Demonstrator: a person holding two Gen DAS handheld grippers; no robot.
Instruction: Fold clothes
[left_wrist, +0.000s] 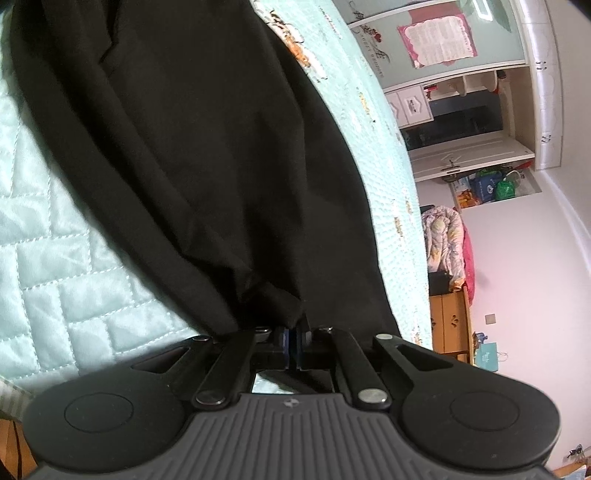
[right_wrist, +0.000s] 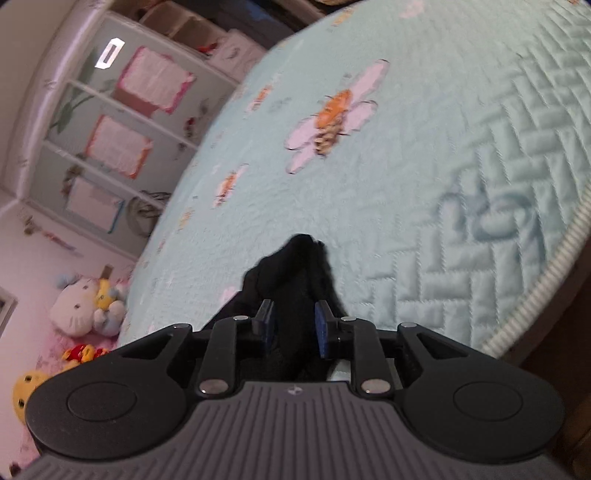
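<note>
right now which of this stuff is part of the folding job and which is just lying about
Part of the job:
- black garment, spread on the quilt
- left gripper, shut on its edge
- right gripper, fingers around a bunch of black cloth
- mint quilt, the folding surface

Just lying about:
- stuffed toys
- rolled blanket
- bags
- wardrobe

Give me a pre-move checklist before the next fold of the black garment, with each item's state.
1. Left claw shut on the black garment: ok.
2. Right claw gripping black fabric: fabric between its fingers, grip firmness cannot tell.
3. Garment spread on the quilted bedcover: ok in the left view.
4. Bedcover ahead of the right claw free of objects: ok.
5. Both claws hold the same garment: cannot tell.
</note>
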